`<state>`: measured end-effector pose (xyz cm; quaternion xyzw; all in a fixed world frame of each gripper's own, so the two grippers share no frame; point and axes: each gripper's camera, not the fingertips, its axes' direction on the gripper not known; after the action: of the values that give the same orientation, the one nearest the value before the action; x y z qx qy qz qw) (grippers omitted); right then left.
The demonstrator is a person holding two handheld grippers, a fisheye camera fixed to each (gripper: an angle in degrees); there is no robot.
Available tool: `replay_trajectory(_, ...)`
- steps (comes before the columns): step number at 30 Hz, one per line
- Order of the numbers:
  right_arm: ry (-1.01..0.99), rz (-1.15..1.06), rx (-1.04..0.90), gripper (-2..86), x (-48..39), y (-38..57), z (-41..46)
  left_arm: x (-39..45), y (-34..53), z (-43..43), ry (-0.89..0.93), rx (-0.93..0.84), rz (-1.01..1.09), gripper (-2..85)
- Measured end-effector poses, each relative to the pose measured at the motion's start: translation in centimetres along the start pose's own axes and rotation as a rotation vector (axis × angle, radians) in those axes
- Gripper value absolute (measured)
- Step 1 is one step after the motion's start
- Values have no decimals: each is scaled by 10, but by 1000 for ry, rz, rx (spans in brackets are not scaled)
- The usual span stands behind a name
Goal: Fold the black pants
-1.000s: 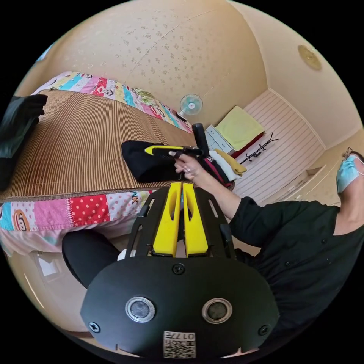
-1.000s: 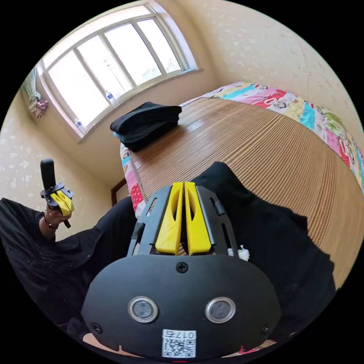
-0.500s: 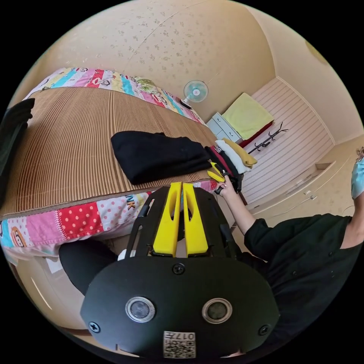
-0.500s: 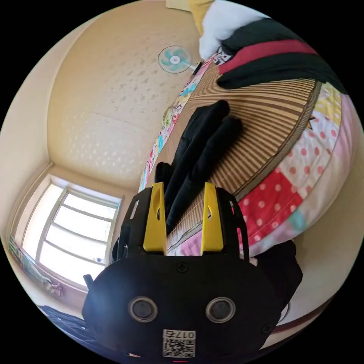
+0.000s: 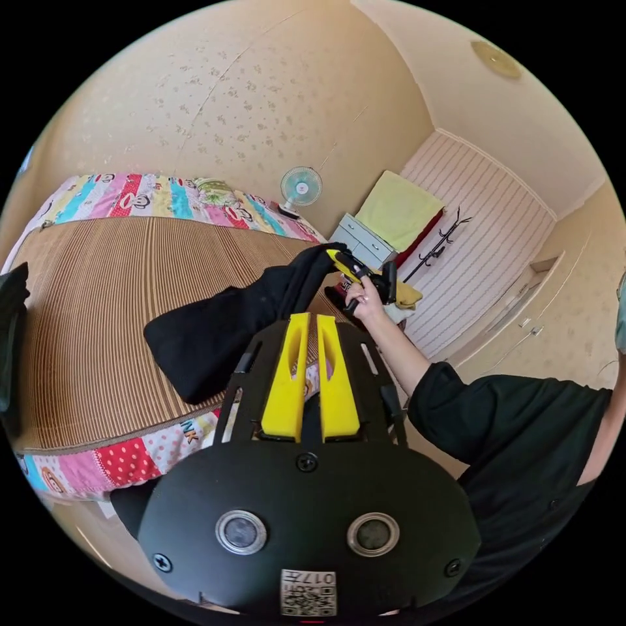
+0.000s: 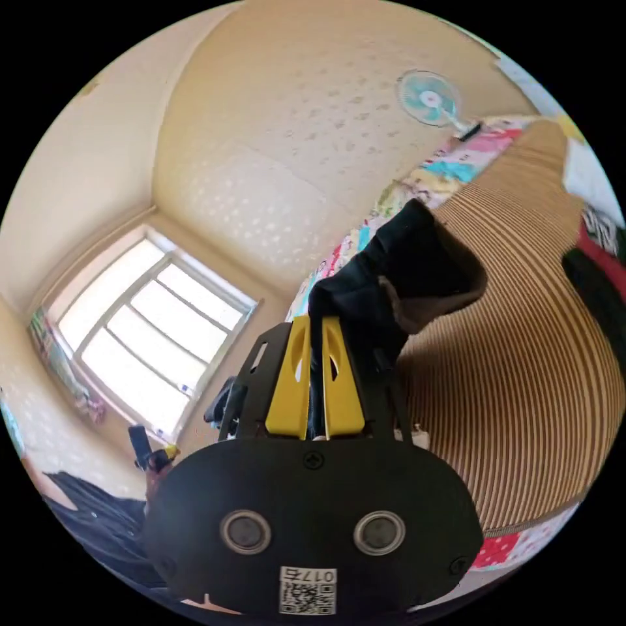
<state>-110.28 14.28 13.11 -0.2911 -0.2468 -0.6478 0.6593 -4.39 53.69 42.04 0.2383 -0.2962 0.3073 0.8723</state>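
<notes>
The folded black pants (image 5: 208, 332) lie on the bamboo mat (image 5: 98, 293) of the bed, their near end raised off it. My right gripper (image 5: 339, 256) is shut on that raised end, held by a hand (image 5: 365, 301). In the right gripper view the yellow jaws (image 6: 316, 324) press together on the black cloth (image 6: 411, 261), which hangs down to the mat (image 6: 521, 391). My left gripper (image 5: 305, 321) is shut with nothing in it and hovers off the bed's side, short of the pants. It is small and far away at the left gripper (image 6: 160, 453) in the right gripper view.
A stack of folded clothes (image 5: 401, 297) sits at the bed's corner beyond the right gripper. Another dark folded pile (image 5: 10, 326) lies at the mat's far-left end. A patchwork sheet (image 5: 117, 456) edges the bed. A fan (image 5: 301, 186), drawers (image 5: 358, 241) and a window (image 6: 150, 339) line the walls.
The right gripper, open around the pants' end half a second ago, has shut on it and lifted it off the mat. The left gripper stays shut beside the bed.
</notes>
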Motion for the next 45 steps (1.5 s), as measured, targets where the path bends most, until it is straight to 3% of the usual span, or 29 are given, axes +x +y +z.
replay_trajectory(6, -272, -514, -91, 27, -198, 52, 1, 33, -55, -20, -83, 205, 128, 132)
replay_trajectory(10, -424, -606, -155, 26, -263, 105, 1, 26, -77, 17, -161, 79, 100, 145)
replay_trajectory(11, -431, -614, -163, 26, -267, 113, 0, 17, -71, 22, -227, 66, 34, 91)
replay_trajectory(16, -309, -591, -187, 25, -281, 176, -24, -23, -14, 14, -131, 108, -168, 43)
replay_trajectory(22, -232, -600, -107, 24, -323, 203, -72, 21, 20, -49, -112, 310, -145, 40)
replay_trajectory(26, -213, -726, 5, 24, -390, 194, -127, 97, 0, -156, -137, 572, 47, 40)
replay_trajectory(32, -161, -904, 278, 26, -532, 184, -246, 226, -13, -289, -96, 797, 357, 41)
replay_trajectory(38, 23, -979, 484, 29, -645, 235, -303, 312, 41, -346, -182, 1025, 521, 42)
replay_trajectory(45, 60, -740, 603, 31, -598, 330, -301, 307, 112, -319, -187, 943, 430, 43)
